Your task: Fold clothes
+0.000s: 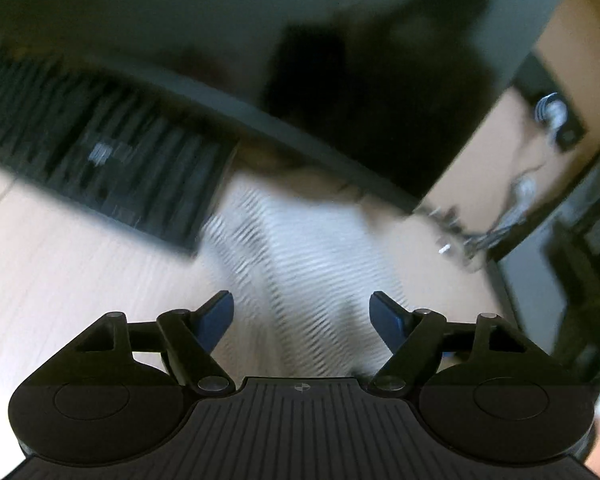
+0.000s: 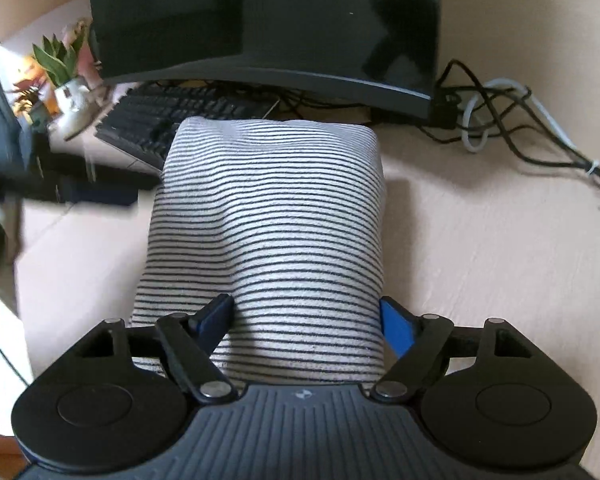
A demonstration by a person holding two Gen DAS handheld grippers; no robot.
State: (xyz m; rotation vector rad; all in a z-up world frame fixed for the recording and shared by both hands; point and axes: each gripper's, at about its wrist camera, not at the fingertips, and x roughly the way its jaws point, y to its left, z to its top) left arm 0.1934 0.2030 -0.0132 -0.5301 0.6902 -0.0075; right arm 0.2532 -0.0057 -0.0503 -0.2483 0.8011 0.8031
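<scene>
On the left, the left gripper (image 1: pixel 302 312) hangs above the table (image 1: pixel 60 264) with its blue fingers (image 1: pixel 216 318) released and apart, and nothing is between them; the view is blurred, so small details are hard to read. Ahead of these fingers and below them lies the striped garment (image 1: pixel 300 240), already folded into a narrow block, and beyond the left finger sits the black keyboard (image 1: pixel 100 152). In the right wrist view, the right gripper (image 2: pixel 306 320) is low over the near end of the same striped garment (image 2: pixel 268 216). Its fingers (image 2: pixel 396 326) are also released: the left one rests on or just above the cloth, the right one stands just beside the right edge of the fold, and neither presses the fabric. Beyond the fingers the garment reaches almost to the monitor (image 2: pixel 260 20), and to the right of them the cables (image 2: pixel 500 120) lie on the table. I judge that the fold is nearly done. The risk is that a finger catches the top layer when it moves and pulls the fold open, or that the soft block slides toward the keyboard (image 2: pixel 172 120) if it is pushed.
</scene>
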